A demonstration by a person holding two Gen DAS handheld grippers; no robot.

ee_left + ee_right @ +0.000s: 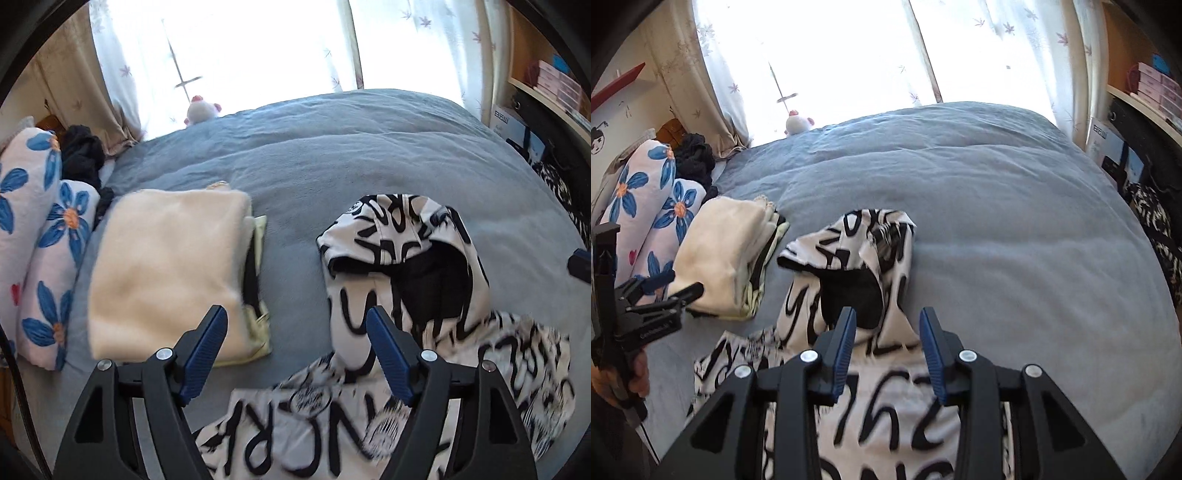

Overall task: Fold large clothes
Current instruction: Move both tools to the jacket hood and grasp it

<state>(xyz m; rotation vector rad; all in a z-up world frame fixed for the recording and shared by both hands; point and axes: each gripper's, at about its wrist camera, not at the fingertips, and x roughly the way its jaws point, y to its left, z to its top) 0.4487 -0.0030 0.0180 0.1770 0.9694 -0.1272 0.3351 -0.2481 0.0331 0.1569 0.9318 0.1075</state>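
Grey-blue bedding (997,206) fills the room, with a folded cream stack (720,254) finished at nine o'clock. Dead centre, the black-and-white hoodie (886,398) sprawls unfolded, hood at twelve. Left gripper (297,326) and right gripper (888,328) hover wide, empty.

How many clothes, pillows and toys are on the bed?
Hoodie, black and white: 1
Stack of folded clothes, cream on top: 1
Flowered pillows: 2
Dark bundle: 1
Plush toy: 1
Total: 6
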